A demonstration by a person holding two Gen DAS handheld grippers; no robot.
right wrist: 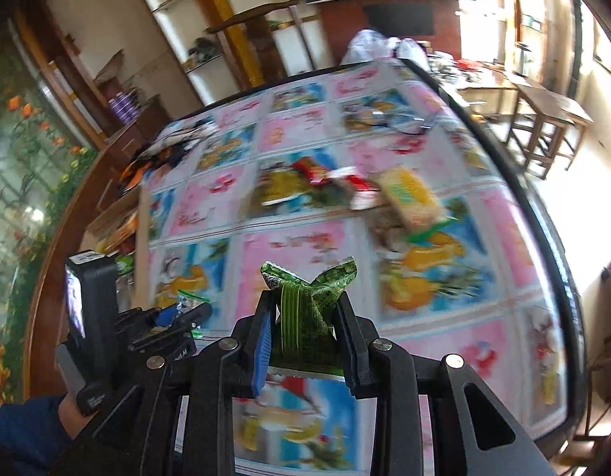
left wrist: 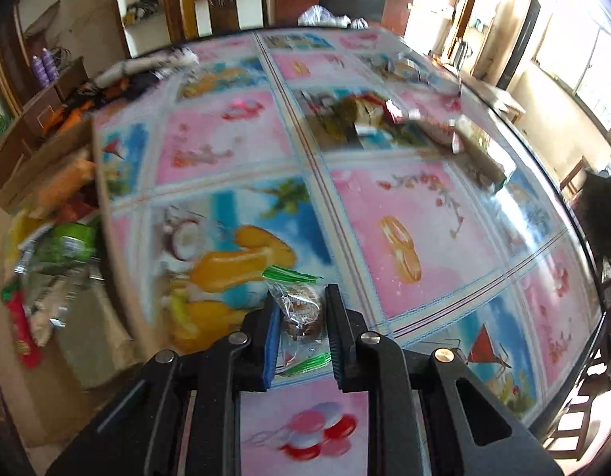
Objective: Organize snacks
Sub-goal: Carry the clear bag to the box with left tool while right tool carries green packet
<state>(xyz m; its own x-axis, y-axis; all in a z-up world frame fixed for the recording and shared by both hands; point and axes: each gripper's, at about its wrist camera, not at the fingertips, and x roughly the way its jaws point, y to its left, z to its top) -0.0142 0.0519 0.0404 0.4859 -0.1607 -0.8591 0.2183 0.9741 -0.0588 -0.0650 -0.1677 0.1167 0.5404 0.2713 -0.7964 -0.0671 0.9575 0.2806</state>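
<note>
The left gripper pinches a clear-wrapped brown snack with green crimped ends, its two pads pressed against the wrapper and the packet lifted above the bench. The right gripper is clamped on a green snack packet, which crumples and flares out above the fingertips. The bench wears a glossy cloth of pink and blue picture squares. A loose pile of snacks lies near the middle of it, red, green and yellow wrappers touching one another; the yellow packet sits at the pile's right end in the right wrist view. At the bench's left edge stands a cardboard box already holding assorted packets and a clear green-lidded jar. A blue sleeve shows behind the left gripper's handle
</note>
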